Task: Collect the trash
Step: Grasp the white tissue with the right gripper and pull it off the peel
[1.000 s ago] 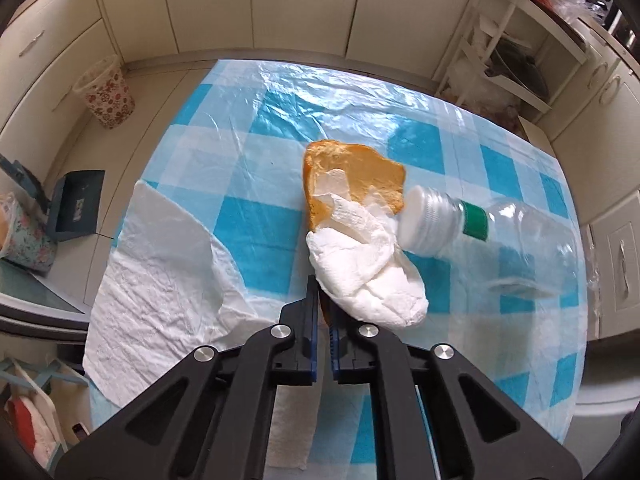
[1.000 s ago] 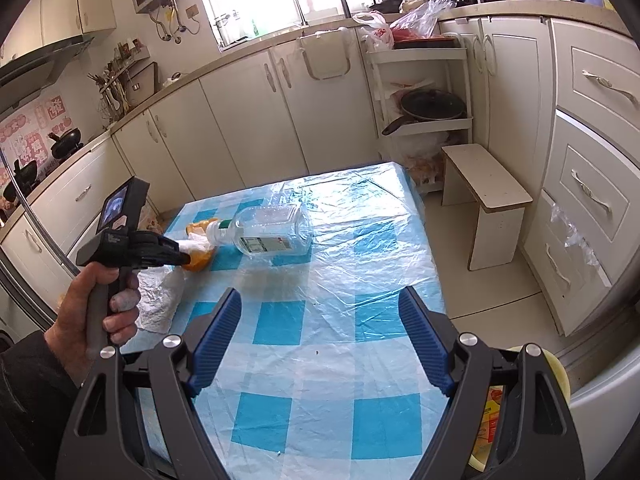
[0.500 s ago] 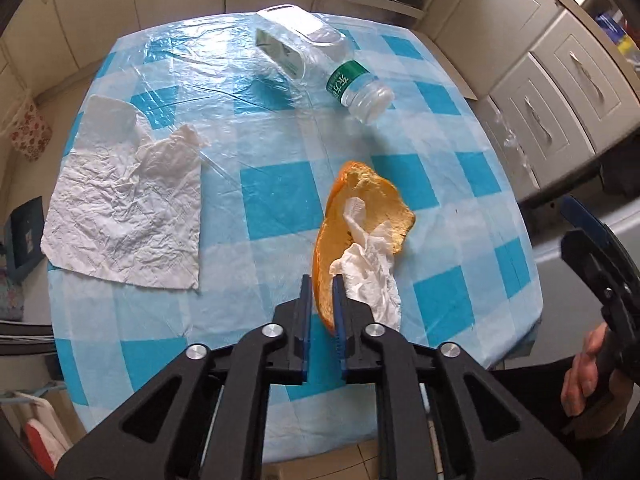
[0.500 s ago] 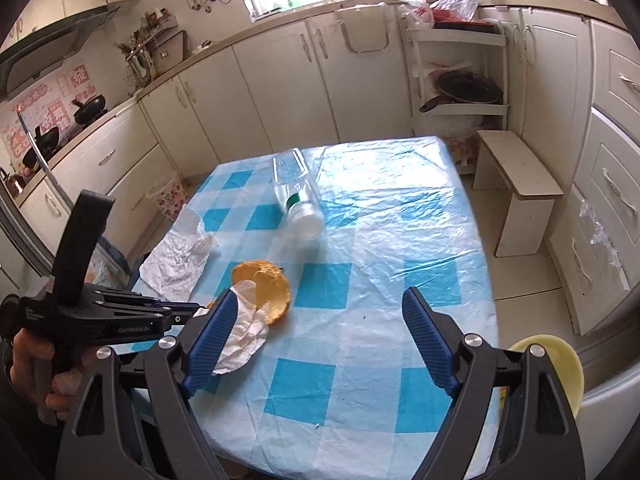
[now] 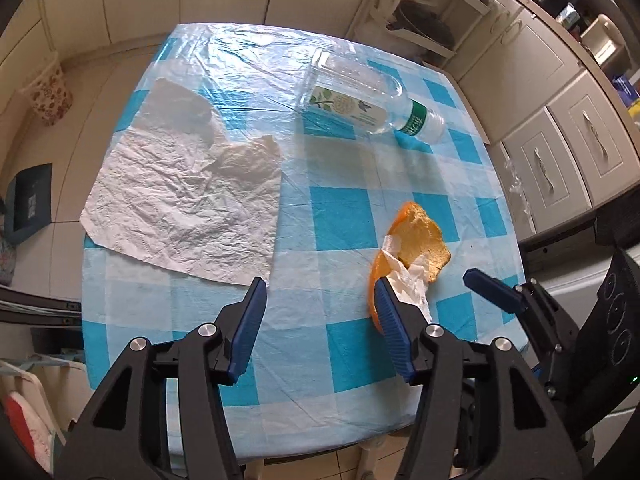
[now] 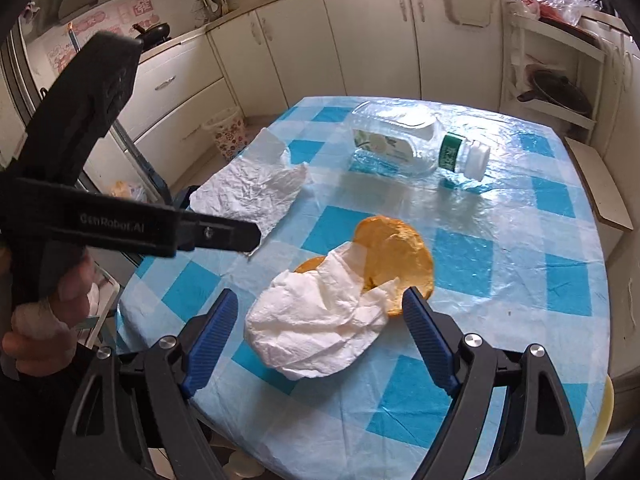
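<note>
An orange peel (image 6: 394, 254) with a crumpled white tissue (image 6: 316, 328) on it lies on the blue checked tablecloth near the front edge; it also shows in the left wrist view (image 5: 420, 244). My right gripper (image 6: 320, 338) is open, its jaws on either side of the tissue. My left gripper (image 5: 318, 326) is open and empty, just left of the peel. A flat crumpled paper towel (image 5: 188, 196) lies on the left, also in the right wrist view (image 6: 248, 188). A clear plastic bottle (image 5: 360, 96) lies on its side at the back (image 6: 404, 144).
The table (image 6: 500, 288) stands among white kitchen cabinets. A small floral bin (image 5: 48, 94) stands on the floor at the far left. A low stool (image 6: 598, 184) stands right of the table. A yellow bowl rim (image 6: 600, 420) shows at the lower right.
My left gripper carried the peel and tissue toward the table's front edge, then opened and let them go. My right gripper moved in around the tissue.
</note>
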`<state>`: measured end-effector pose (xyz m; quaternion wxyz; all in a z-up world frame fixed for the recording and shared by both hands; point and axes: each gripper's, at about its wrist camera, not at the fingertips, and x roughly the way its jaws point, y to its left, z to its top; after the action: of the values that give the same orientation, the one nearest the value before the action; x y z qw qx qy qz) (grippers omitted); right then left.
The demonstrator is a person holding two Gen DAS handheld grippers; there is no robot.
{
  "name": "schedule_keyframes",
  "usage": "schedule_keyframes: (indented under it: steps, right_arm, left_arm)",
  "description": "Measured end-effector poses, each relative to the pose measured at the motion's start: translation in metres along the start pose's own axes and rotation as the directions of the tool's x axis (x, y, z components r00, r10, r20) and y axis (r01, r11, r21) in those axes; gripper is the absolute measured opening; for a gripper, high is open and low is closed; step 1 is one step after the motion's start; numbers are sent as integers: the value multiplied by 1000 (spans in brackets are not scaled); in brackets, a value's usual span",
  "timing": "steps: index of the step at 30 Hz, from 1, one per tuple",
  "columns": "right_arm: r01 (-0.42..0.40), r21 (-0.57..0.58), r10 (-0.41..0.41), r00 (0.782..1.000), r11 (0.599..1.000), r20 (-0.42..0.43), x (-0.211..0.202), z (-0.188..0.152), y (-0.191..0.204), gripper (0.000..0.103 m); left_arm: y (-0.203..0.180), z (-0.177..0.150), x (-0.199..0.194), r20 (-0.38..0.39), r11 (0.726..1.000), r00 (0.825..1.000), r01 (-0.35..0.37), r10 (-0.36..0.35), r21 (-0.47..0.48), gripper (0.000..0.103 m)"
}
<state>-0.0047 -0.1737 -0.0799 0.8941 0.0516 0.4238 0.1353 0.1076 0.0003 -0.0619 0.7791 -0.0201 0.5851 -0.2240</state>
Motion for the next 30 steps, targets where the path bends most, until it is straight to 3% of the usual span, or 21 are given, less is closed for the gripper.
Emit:
schedule_keyframes:
  steps: [2,6,12,17,22,30]
  right_arm:
    - [-21,-2,21,1000,1000,-23,8,-3,5,76]
    - [-98,73,100,994,993,-31,8,-5,-7,48]
    - [-89,183,88,996,979,9,-7,-9,-36,11]
    - [-83,188,81,997,979,16,-16,-10,-42,11]
    - [-19,171,18,1000,985,5,-18,-9,-44,5]
    - [-107,243,88,992,964,91,-66,-9,-79,5]
  left_arm:
    - [10,0,0,1,1000,1000,-2,3,-31,54]
    - [21,1,-1,-1,997,1000,-1,1,-75,55]
    - [7,-2,4,-10,999,1000,-6,5,-49,58]
    - [1,-2,11,-24,999,1000,-14,13,-39,59]
    - [-4,-2,17,-37,999,999,-25,24,-24,59]
    - [-35,-5,35,-62,998,997,-34,38,55,64]
